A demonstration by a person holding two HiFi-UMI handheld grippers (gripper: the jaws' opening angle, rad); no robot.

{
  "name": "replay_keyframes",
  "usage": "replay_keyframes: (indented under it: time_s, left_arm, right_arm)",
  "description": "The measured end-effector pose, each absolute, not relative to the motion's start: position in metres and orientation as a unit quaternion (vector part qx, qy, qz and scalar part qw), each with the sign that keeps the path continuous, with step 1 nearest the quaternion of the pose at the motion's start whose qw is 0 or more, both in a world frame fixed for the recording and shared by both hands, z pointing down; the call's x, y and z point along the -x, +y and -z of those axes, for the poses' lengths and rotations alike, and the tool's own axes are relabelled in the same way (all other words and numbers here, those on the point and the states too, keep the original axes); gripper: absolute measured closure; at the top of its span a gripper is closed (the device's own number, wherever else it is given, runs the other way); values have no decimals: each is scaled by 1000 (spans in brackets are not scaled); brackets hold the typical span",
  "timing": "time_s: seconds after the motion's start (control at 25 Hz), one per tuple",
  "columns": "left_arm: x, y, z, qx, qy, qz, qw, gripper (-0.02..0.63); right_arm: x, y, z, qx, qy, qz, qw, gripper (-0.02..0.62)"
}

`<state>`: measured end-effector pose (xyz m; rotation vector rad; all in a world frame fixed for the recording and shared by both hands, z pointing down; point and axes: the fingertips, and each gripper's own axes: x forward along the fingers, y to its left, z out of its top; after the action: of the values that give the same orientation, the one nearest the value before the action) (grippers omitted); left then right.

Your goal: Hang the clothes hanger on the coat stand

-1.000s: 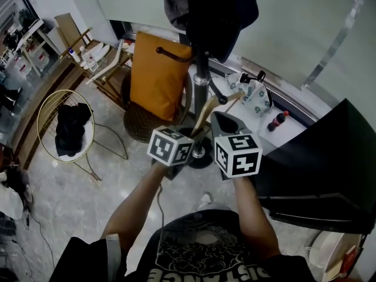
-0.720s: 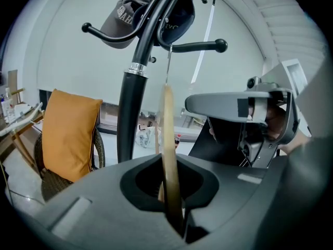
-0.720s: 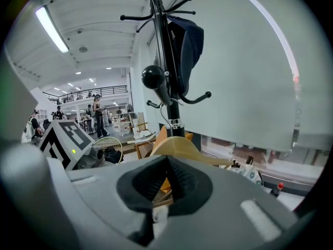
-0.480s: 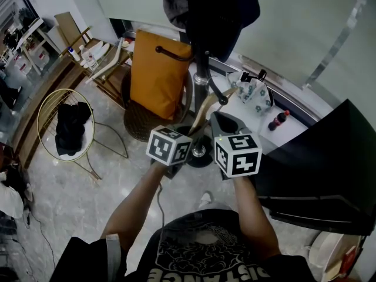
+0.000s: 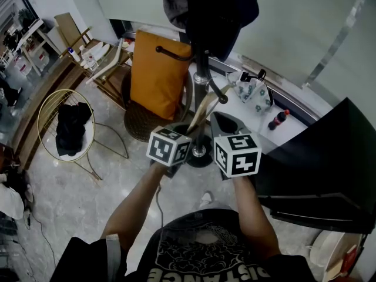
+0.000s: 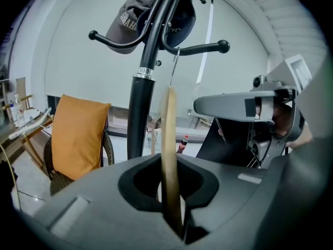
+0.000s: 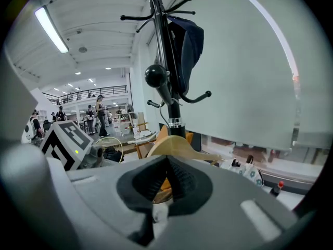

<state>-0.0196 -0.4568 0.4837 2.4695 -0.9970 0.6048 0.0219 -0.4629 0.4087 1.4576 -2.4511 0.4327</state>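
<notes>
The wooden hanger (image 5: 207, 106) slants up between my two grippers toward the black coat stand (image 5: 201, 78). In the left gripper view the hanger (image 6: 169, 150) stands edge-on between the jaws, and my left gripper (image 6: 169, 163) is shut on it. Its thin wire hook (image 6: 173, 69) reaches up to a ball-tipped arm (image 6: 200, 48) of the stand; I cannot tell whether it rests on it. My right gripper (image 7: 166, 165) is shut with nothing between its pads, just beside the hanger (image 7: 177, 145). In the head view the left gripper (image 5: 189, 135) and right gripper (image 5: 226, 125) sit side by side before the stand's base.
A dark cap and garments (image 5: 211, 4) hang on the stand's top. An orange cushion (image 5: 155, 81) leans in a wicker chair left of the pole. A gold wire basket (image 5: 67, 125) stands further left. A bottle (image 5: 277, 121) and a patterned bag (image 5: 252, 93) lie at right, by a black panel (image 5: 317, 157).
The hanger has tipped slightly closer to the stand's pole with the left gripper. The right gripper has not moved.
</notes>
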Motion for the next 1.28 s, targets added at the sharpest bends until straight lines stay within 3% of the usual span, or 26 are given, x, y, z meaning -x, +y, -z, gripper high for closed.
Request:
replay_keyframes:
  time_s: [0.56,0.88,1.28]
  left_arm:
    - [24,-452,-476,-880,-383,-216,178,574]
    - [26,-450,-460,-883,-399,-189,159,503]
    - [25,-434,-448,-884,-405,-180,151,499]
  right_arm:
    - [-19,-452,-407,-501,-843,-148,127,595]
    - [-22,-444,-406,-505,-842,-146,123,595]
    - [-20,-427,-401,-506,-842,-144,119,595]
